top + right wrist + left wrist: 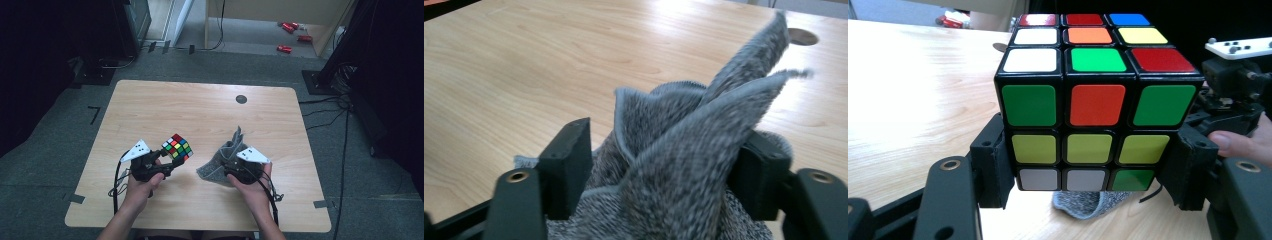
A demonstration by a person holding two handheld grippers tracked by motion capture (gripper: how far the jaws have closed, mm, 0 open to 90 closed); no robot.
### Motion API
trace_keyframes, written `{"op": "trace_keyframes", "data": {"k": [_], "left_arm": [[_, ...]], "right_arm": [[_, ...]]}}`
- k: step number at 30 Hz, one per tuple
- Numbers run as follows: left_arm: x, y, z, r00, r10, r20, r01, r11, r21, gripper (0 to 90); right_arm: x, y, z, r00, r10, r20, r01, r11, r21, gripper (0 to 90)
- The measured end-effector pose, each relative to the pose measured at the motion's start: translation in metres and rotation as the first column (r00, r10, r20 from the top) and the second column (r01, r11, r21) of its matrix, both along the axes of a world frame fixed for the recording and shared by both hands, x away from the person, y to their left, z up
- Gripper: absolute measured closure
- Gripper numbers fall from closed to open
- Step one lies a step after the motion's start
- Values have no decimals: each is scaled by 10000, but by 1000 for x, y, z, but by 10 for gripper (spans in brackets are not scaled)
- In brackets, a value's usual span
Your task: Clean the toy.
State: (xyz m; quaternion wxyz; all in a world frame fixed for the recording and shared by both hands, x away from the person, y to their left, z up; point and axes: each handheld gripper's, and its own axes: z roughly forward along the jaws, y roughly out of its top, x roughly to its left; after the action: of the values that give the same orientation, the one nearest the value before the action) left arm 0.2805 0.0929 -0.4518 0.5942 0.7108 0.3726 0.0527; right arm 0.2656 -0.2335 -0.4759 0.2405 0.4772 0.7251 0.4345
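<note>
A scrambled Rubik's cube (pixel 177 147) (pixel 1093 100) hangs just above the wooden table (pixel 200 110), left of the middle near the front. My left gripper (pixel 169 159) (pixel 1088 172) is shut on it, one pad on each side of its lower layers. To its right, a grey knitted cloth (pixel 220 159) (pixel 684 150) stands bunched on the table with two corners pointing up. My right gripper (pixel 230 162) (pixel 664 172) is open around it. The bunch sits between the wide-set jaws, and the left pad looks just clear of it.
A round dark grommet (pixel 241 99) (pixel 802 36) sits in the table's far right part. Red objects (pixel 290 27) lie on the floor beyond the table, and cables (pixel 345 115) run along its right side. The other hand and gripper (pixel 1233 85) show beside the cube.
</note>
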Motion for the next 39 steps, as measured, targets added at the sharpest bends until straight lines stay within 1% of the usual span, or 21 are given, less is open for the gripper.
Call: {"op": "trace_keyframes", "data": {"k": [3,5,8,10,11,12,13,14,15,17,19,21,23,26,28,30,31,32,33,37,39], "left_arm": [[1,3,0,9998,190,31,-190,9998,16,343],[0,4,1,9997,241,106,-241,9997,26,343],[1,5,1,9996,269,129,-270,9996,40,344],[1,5,1,9996,275,88,-275,9996,26,343],[1,5,2,9996,272,72,-272,9996,1,343],[1,5,2,9996,267,71,-267,9996,-16,343],[1,4,3,9997,230,62,-229,9997,-29,343],[0,4,3,9998,194,76,-194,9998,-30,344],[-1,2,4,9998,165,65,-165,9998,-58,344],[-2,0,6,10000,93,23,-92,9999,-131,343],[-3,-3,7,10000,-15,-67,13,9998,-219,344],[-5,-8,7,9998,-105,-156,102,9997,-234,343],[-6,-11,7,9995,-222,-212,218,9996,-186,343],[-7,-15,7,9988,-341,-365,332,9991,-252,343],[-8,-18,7,9983,-362,-453,347,9988,-344,343],[-9,-20,7,9978,-413,-516,395,9986,-355,343],[-9,-21,7,9975,-451,-536,432,9984,-360,343],[-10,-23,7,9973,-476,-559,457,9984,-347,343],[-10,-24,6,9969,-518,-594,499,9982,-335,343],[-11,-27,5,9952,-587,-779,559,9977,-374,343],[-11,-29,4,9941,-651,-863,616,9972,-421,343]], "right_arm": [[1,-5,5,10000,-73,-21,73,9999,-121,257],[3,-8,8,9998,-133,-165,131,9999,-109,227],[4,-13,11,9995,-211,-219,202,9990,-395,219],[4,-16,12,9991,-378,-168,371,9986,-365,218],[4,-17,13,9992,-389,-92,386,9989,-271,216],[3,-17,14,9996,-277,82,278,9995,-155,211],[1,-15,17,9996,-110,256,111,9999,-16,205],[-1,-10,19,9986,162,509,-168,9998,115,199],[-3,-6,21,9968,378,701,-391,9991,172,194],[-8,6,24,9891,945,1127,-974,9950,200,190],[-14,20,24,9788,1465,1434,-1501,9886,146,186],[-19,33,23,9681,1883,1653,-1945,9807,218,182],[-24,43,21,9578,2200,1851,-2310,9721,400,181],[-29,56,16,9423,2554,2165,-2697,9622,387,181],[-32,62,12,9362,2668,2288,-2838,9579,440,180],[-34,68,9,9323,2723,2379,-2904,9559,441,179],[-35,71,7,9299,2773,2418,-2943,9550,364,175],[-36,73,6,9268,2790,2514,-2955,9549,293,173],[-37,75,5,9255,2778,2575,-2949,9551,294,169],[-40,79,4,9227,2570,2873,-2792,9595,383,168],[-40,81,4,9205,2543,2965,-2764,9604,343,168]]}}
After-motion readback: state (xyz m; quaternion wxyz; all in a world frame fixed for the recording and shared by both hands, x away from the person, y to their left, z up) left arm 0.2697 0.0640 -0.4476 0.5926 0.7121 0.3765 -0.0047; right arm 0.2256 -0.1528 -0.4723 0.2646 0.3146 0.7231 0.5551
